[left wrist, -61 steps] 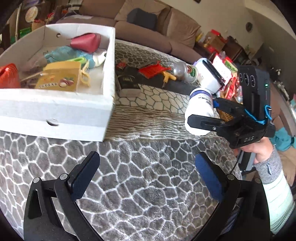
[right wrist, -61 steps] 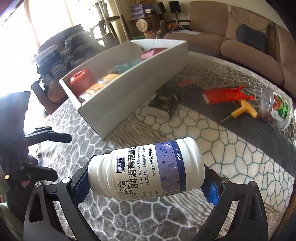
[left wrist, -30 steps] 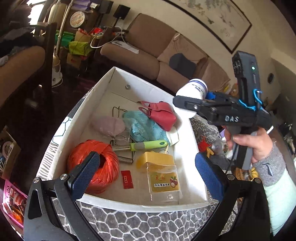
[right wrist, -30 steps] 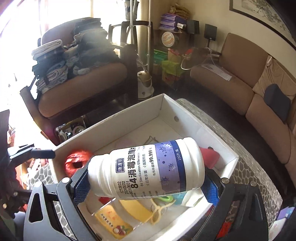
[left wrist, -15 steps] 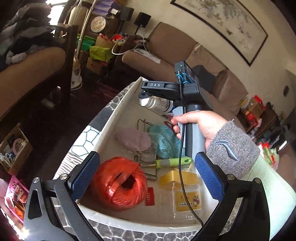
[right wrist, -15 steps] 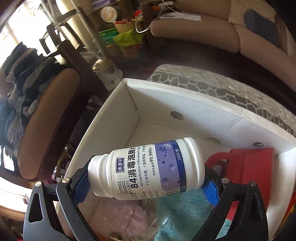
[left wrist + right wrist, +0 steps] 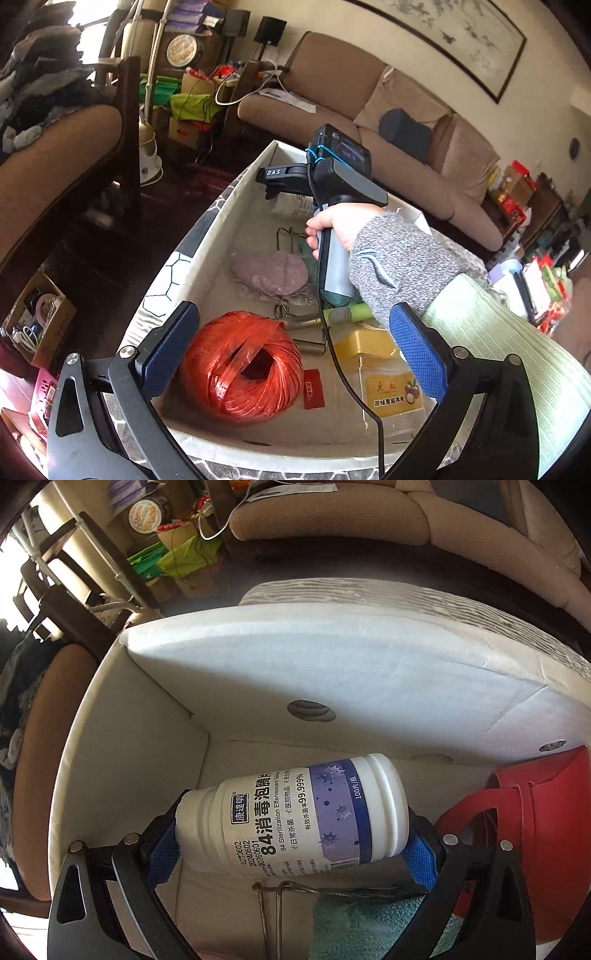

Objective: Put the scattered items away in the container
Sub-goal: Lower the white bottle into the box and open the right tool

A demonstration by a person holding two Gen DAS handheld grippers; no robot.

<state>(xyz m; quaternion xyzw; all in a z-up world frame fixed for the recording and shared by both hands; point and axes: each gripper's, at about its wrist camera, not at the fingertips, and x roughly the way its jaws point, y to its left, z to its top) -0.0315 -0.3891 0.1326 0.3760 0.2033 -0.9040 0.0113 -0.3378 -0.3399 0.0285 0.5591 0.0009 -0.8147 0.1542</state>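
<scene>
My right gripper [image 7: 291, 845] is shut on a white bottle [image 7: 295, 819] with a purple-blue label, held sideways and tilted low inside the far corner of the white box [image 7: 314, 672]. In the left wrist view the right gripper [image 7: 280, 177] reaches into the box's [image 7: 207, 236] far end; the bottle [image 7: 295, 205] shows partly behind it. My left gripper [image 7: 291, 350] is open and empty, hovering over the near end of the box above an orange twine ball [image 7: 243, 369].
The box also holds a red pouch [image 7: 517, 842], teal cloth [image 7: 369, 926], a wire rack [image 7: 273, 904], a pink bag [image 7: 269, 271], a green-handled tool [image 7: 347, 314] and a yellow-lidded packet [image 7: 384, 376]. A sofa [image 7: 369, 96] and a wooden chair [image 7: 66, 155] stand beyond.
My right gripper has carried the bottle from over the table to the box and lowered it into the far corner, where it now tilts. The left gripper stayed open above the box's near end.
</scene>
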